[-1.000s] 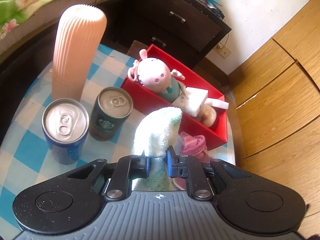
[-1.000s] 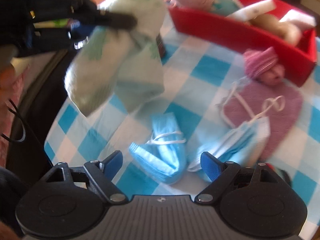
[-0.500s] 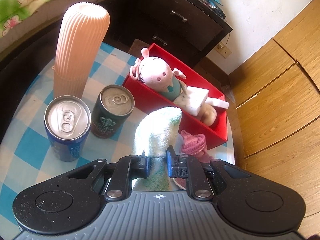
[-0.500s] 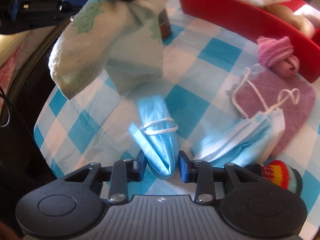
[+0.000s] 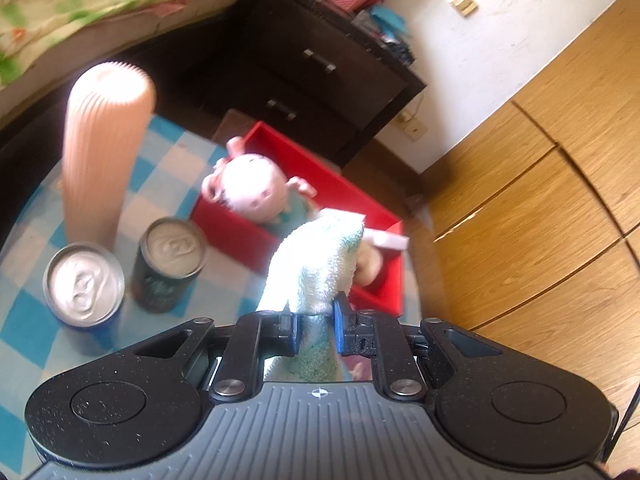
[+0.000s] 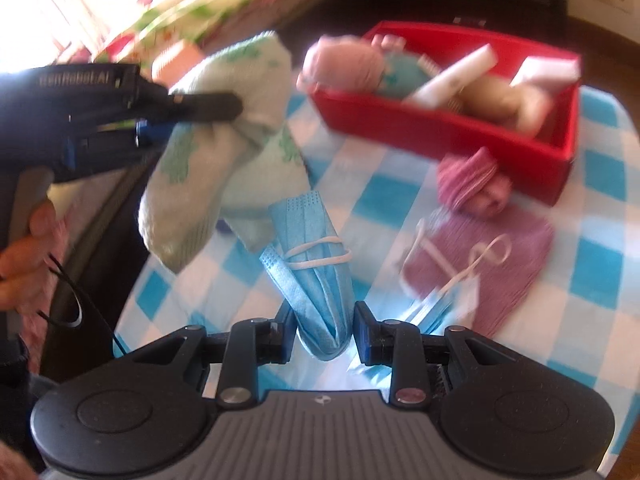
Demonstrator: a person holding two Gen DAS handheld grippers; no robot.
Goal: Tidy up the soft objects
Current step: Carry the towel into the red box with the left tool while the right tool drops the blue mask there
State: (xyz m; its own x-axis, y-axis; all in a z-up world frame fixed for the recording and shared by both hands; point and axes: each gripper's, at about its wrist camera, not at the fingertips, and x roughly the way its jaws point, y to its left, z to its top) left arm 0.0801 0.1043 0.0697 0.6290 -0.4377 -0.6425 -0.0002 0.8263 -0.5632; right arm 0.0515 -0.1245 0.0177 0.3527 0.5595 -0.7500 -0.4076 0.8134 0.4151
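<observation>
My left gripper point(image 5: 314, 326) is shut on a white-and-green towel point(image 5: 316, 256), held in the air near the red box point(image 5: 228, 222). The towel also shows in the right wrist view point(image 6: 224, 160), hanging from the left gripper point(image 6: 204, 106). My right gripper point(image 6: 324, 338) is shut on a folded blue face mask point(image 6: 316, 276), lifted off the checked cloth. The red box point(image 6: 436, 128) holds a pink pig plush point(image 5: 256, 192), white blocks and a tan soft toy point(image 6: 496, 100).
On the blue-checked table lie a second blue mask point(image 6: 440, 304), a purple cloth point(image 6: 508, 264) and a pink knitted piece point(image 6: 472, 180). Two drink cans point(image 5: 84, 284) point(image 5: 172, 260) and a tall ribbed pink vase point(image 5: 104, 152) stand left of the box. A dark dresser point(image 5: 320, 72) stands behind.
My right gripper closed on the folded blue mask and lifted it off the cloth. My left gripper carried the towel up and toward the red box.
</observation>
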